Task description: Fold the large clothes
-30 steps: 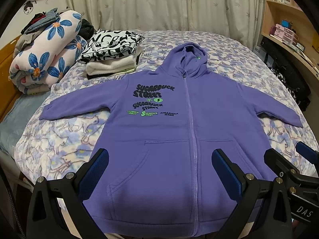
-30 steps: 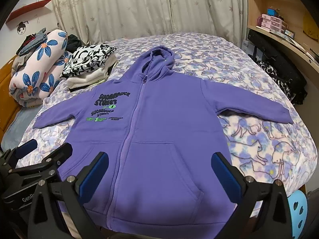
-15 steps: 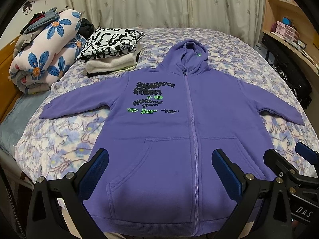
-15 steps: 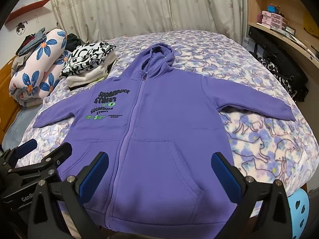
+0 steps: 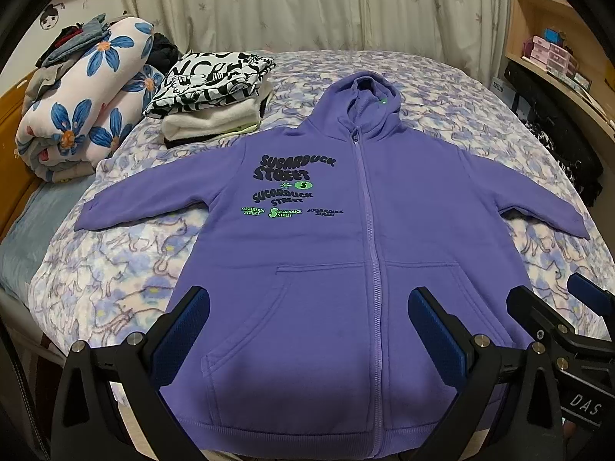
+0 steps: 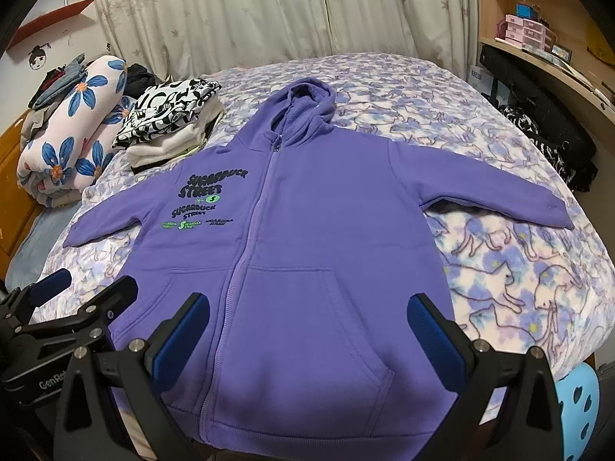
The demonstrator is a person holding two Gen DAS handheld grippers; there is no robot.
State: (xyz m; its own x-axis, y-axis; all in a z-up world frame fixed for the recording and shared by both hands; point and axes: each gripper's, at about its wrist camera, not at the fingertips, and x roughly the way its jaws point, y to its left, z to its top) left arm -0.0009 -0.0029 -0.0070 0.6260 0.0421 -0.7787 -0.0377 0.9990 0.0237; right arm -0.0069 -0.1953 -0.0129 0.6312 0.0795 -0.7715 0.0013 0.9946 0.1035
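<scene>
A purple zip hoodie (image 5: 338, 269) (image 6: 307, 249) with dark and green lettering lies flat and face up on the bed, sleeves spread to both sides, hood toward the curtains. My left gripper (image 5: 307, 326) hovers open above the hoodie's lower half, over the left pocket, with nothing between its blue pads. My right gripper (image 6: 307, 330) is open too, above the right pocket near the hem. In the left wrist view the right gripper (image 5: 569, 326) shows at the right edge; in the right wrist view the left gripper (image 6: 69, 307) shows at the left edge.
A stack of folded clothes (image 5: 211, 103) (image 6: 169, 123) sits at the bed's far left, beside a rolled floral quilt (image 5: 88, 107) (image 6: 69, 138). The patterned blanket (image 6: 519, 288) covers the bed. A wooden desk and shelves (image 6: 546, 61) stand on the right; a light-blue stool (image 6: 576, 403) is near the bed's corner.
Both views have risen slightly and tilted, so the hoodie sits a bit lower and nearer in frame. Both grippers stay open; the hoodie has not moved.
</scene>
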